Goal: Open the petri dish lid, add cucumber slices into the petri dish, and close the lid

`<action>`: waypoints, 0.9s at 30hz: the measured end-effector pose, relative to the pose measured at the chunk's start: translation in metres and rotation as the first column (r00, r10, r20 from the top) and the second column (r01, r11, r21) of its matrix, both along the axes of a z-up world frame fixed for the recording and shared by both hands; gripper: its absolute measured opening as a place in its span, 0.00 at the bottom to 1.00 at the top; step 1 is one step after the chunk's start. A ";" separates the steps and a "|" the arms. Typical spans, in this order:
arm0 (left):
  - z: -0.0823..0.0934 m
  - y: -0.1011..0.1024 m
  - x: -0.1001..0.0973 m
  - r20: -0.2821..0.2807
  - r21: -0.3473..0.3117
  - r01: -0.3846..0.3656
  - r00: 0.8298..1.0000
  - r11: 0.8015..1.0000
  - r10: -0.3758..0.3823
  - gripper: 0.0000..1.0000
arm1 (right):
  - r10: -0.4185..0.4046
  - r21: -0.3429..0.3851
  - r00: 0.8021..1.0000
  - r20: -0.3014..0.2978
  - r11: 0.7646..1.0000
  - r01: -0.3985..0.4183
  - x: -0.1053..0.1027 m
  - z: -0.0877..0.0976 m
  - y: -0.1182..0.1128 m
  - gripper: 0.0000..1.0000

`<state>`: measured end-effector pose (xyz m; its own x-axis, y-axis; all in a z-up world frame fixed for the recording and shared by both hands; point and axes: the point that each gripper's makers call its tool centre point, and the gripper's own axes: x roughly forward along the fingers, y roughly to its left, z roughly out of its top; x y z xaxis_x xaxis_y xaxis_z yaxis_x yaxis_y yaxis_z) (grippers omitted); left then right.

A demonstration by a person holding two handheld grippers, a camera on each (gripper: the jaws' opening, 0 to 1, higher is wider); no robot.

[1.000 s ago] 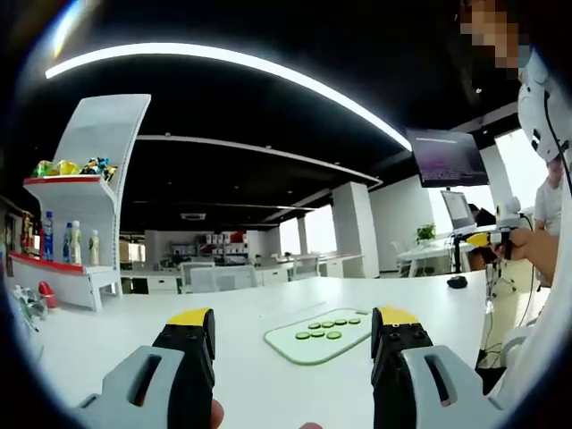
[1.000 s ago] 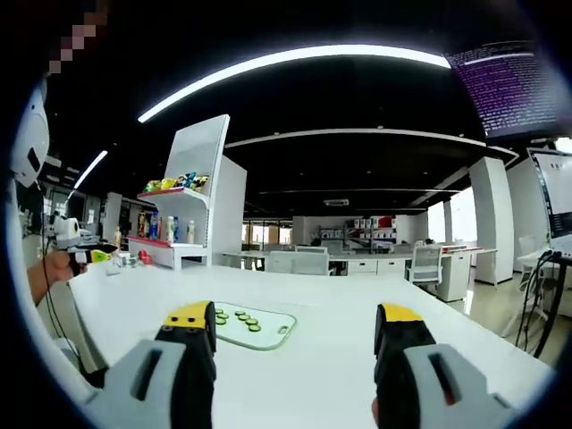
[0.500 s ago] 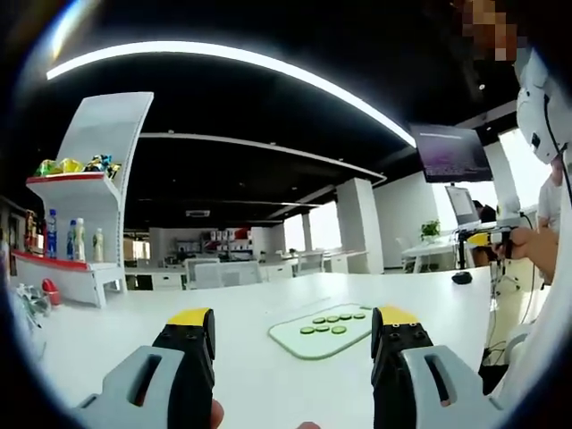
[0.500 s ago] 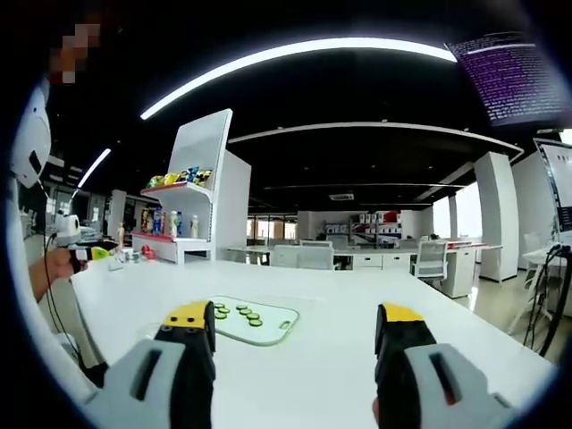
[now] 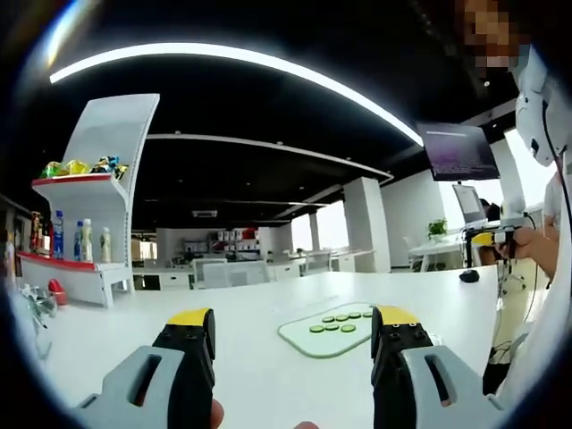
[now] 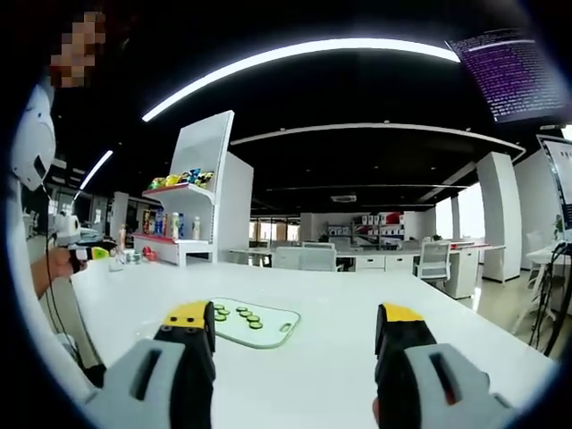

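Several green cucumber slices [image 5: 338,323] lie on a pale green cutting board [image 5: 308,340] on the white table, ahead and slightly right of my left gripper [image 5: 293,329], whose jaws stand open with nothing between them. In the right gripper view the same board [image 6: 277,325] with its cucumber slices [image 6: 239,316] lies just past the left jaw of my right gripper [image 6: 293,322], which is open and empty too. The other gripper [image 6: 88,254] appears small at the left edge, held in a hand. I cannot make out a petri dish.
The white table [image 6: 331,349] stretches wide ahead. A white shelf unit [image 5: 89,197] with snacks and bottles stands at the back left. A monitor [image 5: 458,152] hangs at the right. A person's arm [image 5: 536,246] is at the right edge. Office desks and chairs [image 6: 429,264] stand behind.
Both views have drifted a little; in the left gripper view the board sits slightly further right. The grippers stay open and nothing on the table has moved.
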<state>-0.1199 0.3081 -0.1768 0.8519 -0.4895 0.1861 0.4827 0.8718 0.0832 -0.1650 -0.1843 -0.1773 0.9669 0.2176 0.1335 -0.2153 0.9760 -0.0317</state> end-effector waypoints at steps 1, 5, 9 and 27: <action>-0.001 0.000 0.000 -0.003 0.001 0.002 1.000 1.000 -0.002 0.71 | 0.002 -0.002 1.000 -0.003 1.000 -0.002 0.000 -0.002 0.000 0.72; -0.004 0.003 0.001 -0.012 -0.002 0.015 1.000 1.000 -0.015 0.71 | 0.038 -0.008 0.999 -0.021 0.999 -0.038 0.001 -0.010 0.002 0.73; -0.001 0.007 0.000 -0.006 -0.060 0.032 0.999 0.998 -0.032 0.71 | 0.063 0.008 0.998 -0.017 0.998 -0.063 0.003 -0.011 0.003 0.73; -0.018 0.004 0.003 -0.065 0.009 0.088 0.994 0.996 -0.088 0.71 | 0.213 -0.079 0.977 0.011 0.974 -0.212 0.004 0.003 0.033 0.75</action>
